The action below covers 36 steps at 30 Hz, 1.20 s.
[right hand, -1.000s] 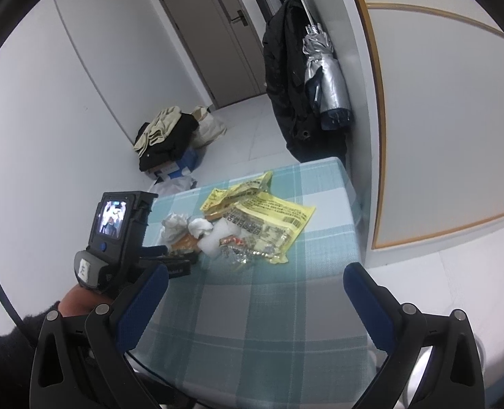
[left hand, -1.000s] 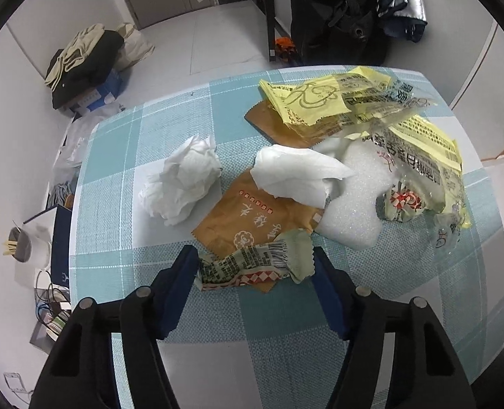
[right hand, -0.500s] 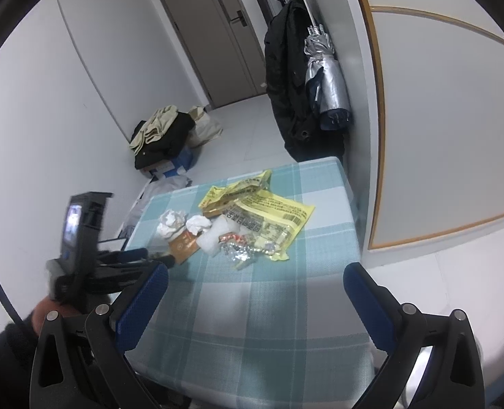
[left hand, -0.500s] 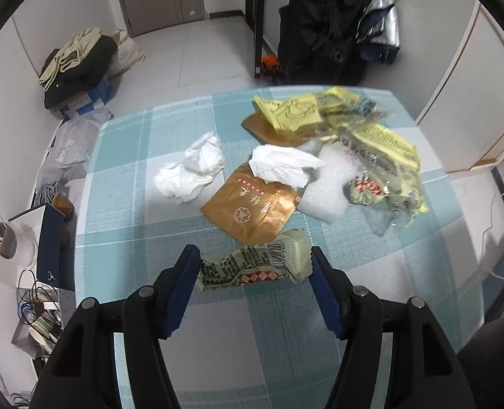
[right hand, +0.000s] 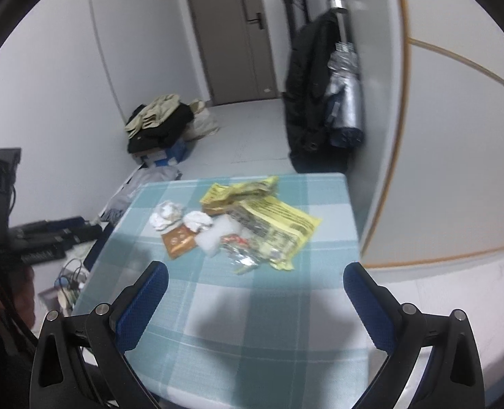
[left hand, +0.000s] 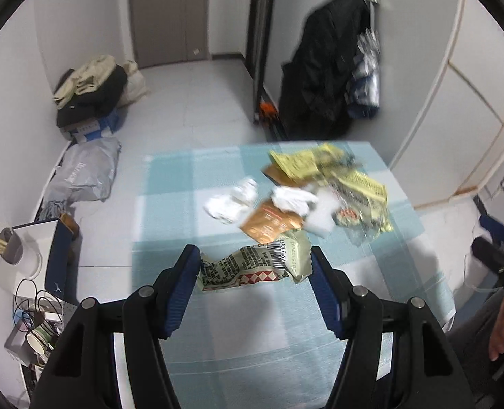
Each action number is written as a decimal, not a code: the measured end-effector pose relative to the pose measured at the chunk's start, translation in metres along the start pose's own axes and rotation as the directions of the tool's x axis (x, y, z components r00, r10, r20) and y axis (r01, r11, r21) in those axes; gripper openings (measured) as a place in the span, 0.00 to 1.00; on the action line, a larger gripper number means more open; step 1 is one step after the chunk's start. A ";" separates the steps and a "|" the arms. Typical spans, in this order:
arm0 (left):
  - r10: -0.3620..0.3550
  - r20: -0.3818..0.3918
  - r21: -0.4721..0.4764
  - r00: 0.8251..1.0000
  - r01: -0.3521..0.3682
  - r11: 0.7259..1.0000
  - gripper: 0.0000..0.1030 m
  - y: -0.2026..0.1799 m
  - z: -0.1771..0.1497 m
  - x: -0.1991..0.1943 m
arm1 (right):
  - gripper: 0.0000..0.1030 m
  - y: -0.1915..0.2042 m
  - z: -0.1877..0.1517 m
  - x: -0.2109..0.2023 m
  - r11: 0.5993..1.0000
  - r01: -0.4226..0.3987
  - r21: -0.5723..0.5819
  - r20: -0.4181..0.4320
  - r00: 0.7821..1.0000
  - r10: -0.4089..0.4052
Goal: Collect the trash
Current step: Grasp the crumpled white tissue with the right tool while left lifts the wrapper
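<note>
Trash pile (left hand: 299, 191) now sits beyond your left gripper (left hand: 255, 269) — it has lifted the green wrapper (left hand: 255, 266) clear, pinched between its pads; your right gripper (right hand: 255, 293) gapes wide, empty — one piece collected.

The trash pile (right hand: 238, 225) lies on the table (right hand: 252, 323), at frame centre of the right wrist view. A clothes heap (right hand: 159, 122) sits on the floor, upper left. A coat (right hand: 306, 102) hangs upper right, behind the table.
</note>
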<state>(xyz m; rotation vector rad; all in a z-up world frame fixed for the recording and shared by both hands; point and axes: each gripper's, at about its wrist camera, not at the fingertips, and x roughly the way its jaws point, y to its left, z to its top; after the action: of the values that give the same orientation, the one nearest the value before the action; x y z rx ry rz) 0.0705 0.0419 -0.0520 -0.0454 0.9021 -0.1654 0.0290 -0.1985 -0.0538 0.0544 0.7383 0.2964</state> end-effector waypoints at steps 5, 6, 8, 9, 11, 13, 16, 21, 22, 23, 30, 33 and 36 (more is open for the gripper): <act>0.023 0.102 -0.085 0.995 -0.014 0.996 0.59 0.037 0.003 -0.028 | 1.00 0.029 0.028 0.003 0.993 -0.042 -0.114 0.052 0.998 0.048; 0.025 0.119 -0.100 0.993 -0.014 0.995 0.59 0.043 0.003 -0.032 | 1.00 0.035 0.033 0.005 0.989 -0.049 -0.137 0.060 0.997 0.058; 0.046 0.150 -0.122 0.988 -0.027 0.992 0.59 0.052 0.004 -0.037 | 1.00 0.050 0.045 0.013 0.977 -0.069 -0.200 0.076 0.993 0.086; 0.054 0.163 -0.130 0.985 -0.033 0.991 0.59 0.056 0.004 -0.039 | 1.00 0.059 0.052 0.021 0.969 -0.083 -0.231 0.077 0.992 0.103; 0.072 0.186 -0.150 0.980 -0.044 0.988 0.59 0.063 0.004 -0.042 | 1.00 0.075 0.062 0.041 0.956 -0.119 -0.269 0.052 0.989 0.137; 0.089 0.202 -0.159 0.975 -0.057 0.986 0.59 0.066 0.006 -0.042 | 1.00 0.088 0.069 0.061 0.948 -0.154 -0.279 0.014 0.986 0.164; 0.094 0.226 -0.163 0.969 -0.058 0.985 0.59 0.071 0.006 -0.045 | 0.98 0.107 0.074 0.096 0.938 -0.203 -0.282 -0.054 0.979 0.196; 0.076 0.236 -0.190 0.969 -0.030 0.981 0.59 0.082 0.005 -0.046 | 0.93 0.133 0.073 0.147 0.924 -0.263 -0.279 -0.159 0.961 0.225; 0.071 0.234 -0.194 0.970 -0.025 0.981 0.59 0.084 0.005 -0.046 | 0.92 0.137 0.072 0.156 0.923 -0.267 -0.278 -0.176 0.959 0.224; 0.069 0.233 -0.200 0.970 -0.021 0.980 0.59 0.086 0.004 -0.046 | 0.90 0.141 0.070 0.168 0.924 -0.268 -0.272 -0.200 0.955 0.218; 0.035 0.236 -0.253 0.971 0.026 0.967 0.59 0.099 0.007 -0.048 | 0.75 0.146 0.063 0.220 0.943 -0.248 -0.223 -0.300 0.938 0.176; 0.035 0.240 -0.269 0.970 0.032 0.963 0.59 0.101 0.007 -0.049 | 0.58 0.143 0.061 0.232 0.954 -0.227 -0.198 -0.318 0.935 0.156; 0.027 0.239 -0.285 0.971 0.044 0.957 0.59 0.103 0.008 -0.049 | 0.47 0.141 0.058 0.241 0.958 -0.218 -0.188 -0.342 0.929 0.144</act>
<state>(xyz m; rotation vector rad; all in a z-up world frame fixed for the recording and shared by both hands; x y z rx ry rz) 0.0596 0.1513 -0.0199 -0.3356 0.6773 -0.0329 0.2017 0.0079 -0.1474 -0.1438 1.0265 0.5750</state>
